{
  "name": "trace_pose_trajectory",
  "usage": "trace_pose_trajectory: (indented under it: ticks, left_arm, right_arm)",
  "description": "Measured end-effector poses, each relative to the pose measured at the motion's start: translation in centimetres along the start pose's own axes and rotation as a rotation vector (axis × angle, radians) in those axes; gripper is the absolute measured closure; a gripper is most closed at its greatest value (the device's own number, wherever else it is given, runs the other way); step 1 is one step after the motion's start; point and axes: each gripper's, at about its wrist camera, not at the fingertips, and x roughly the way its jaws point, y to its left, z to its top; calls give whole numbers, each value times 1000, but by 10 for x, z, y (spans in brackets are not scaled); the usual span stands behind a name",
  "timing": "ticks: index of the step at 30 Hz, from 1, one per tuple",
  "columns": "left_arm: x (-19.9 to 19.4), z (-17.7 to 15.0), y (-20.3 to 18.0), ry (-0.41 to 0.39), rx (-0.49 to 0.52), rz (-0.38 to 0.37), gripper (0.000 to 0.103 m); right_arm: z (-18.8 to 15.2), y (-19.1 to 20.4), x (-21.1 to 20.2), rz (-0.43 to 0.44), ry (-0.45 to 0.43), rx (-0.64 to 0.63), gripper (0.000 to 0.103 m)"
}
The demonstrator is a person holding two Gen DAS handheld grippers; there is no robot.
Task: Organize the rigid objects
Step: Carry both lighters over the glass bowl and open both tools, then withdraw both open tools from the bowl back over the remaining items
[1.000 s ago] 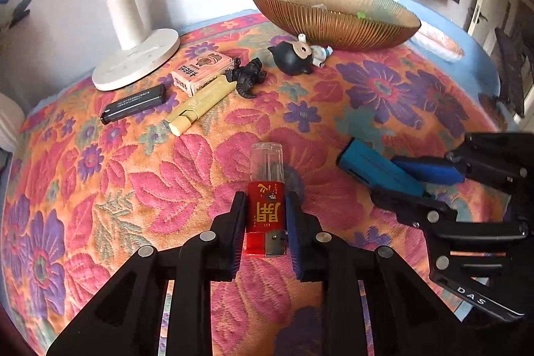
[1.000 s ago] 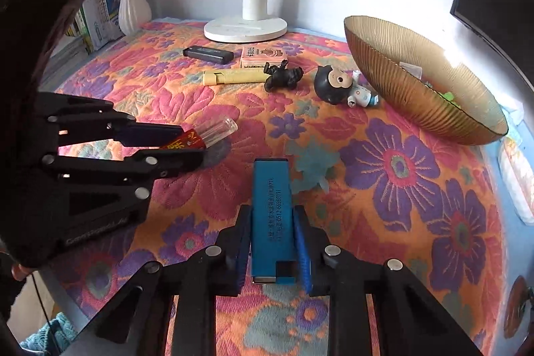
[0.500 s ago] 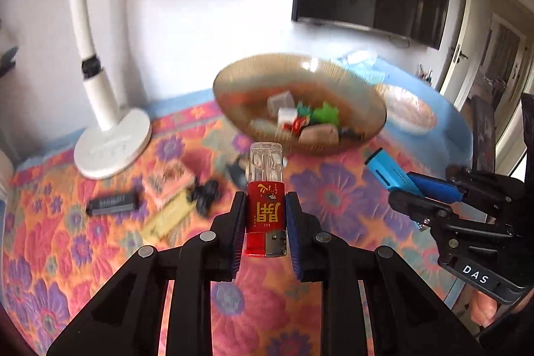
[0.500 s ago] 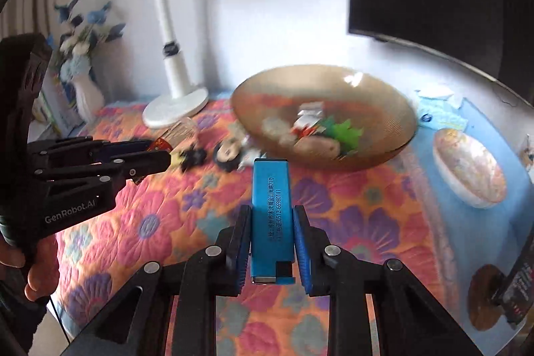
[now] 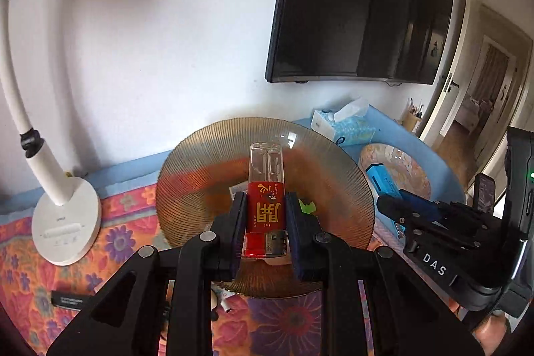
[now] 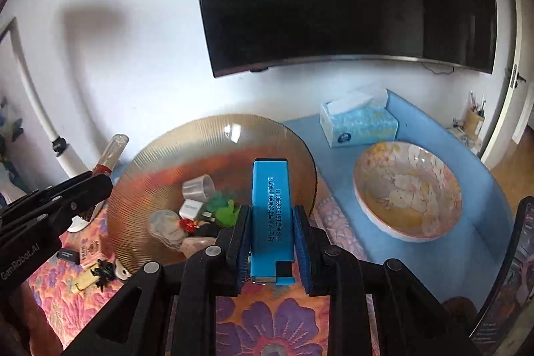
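My left gripper [image 5: 265, 216] is shut on a red-and-clear lighter [image 5: 266, 206], held in the air over the near rim of the ribbed amber glass bowl [image 5: 187, 175]. My right gripper [image 6: 272, 232] is shut on a blue lighter [image 6: 270, 219], hanging above the bowl's [image 6: 140, 186] right edge. Each gripper shows in the other's view: the right one [image 5: 393, 206] with the blue lighter [image 5: 382, 181] at the right, the left one [image 6: 100, 186] with the red lighter [image 6: 111, 152] at the left. The bowl holds several small items, among them a white charger [image 6: 191, 208] and a green toy [image 6: 223, 209].
A white desk lamp [image 5: 63, 222] stands left of the bowl. On the flowered cloth lie a black stick [image 5: 71, 301], a small box [image 6: 88, 251], a yellow tube [image 6: 85, 281] and a black figurine [image 6: 103, 274]. A tissue box [image 6: 358, 120] and a patterned bowl [image 6: 407, 192] sit on the blue surface at the right.
Both grippers have risen from the cloth and moved toward the amber bowl, each still holding its lighter. The bowl now fills the middle of both views.
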Motion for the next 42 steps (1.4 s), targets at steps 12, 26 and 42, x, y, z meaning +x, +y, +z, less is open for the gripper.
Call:
trace_pose_trajectory:
  ticks: [12,26,42]
  left_arm:
    - [-11,-15,9,-8,-17,53,40]
    - [-121,-114,103,-52,-279,213,34]
    - [-91,-184,128,46,-228,313,23]
  right_arm:
    - [-7,6,-8,25,-37,-63,45]
    - [-100,123,-85,376,-151,-381,11]
    - [-156,164,-9,333,95,-476,11]
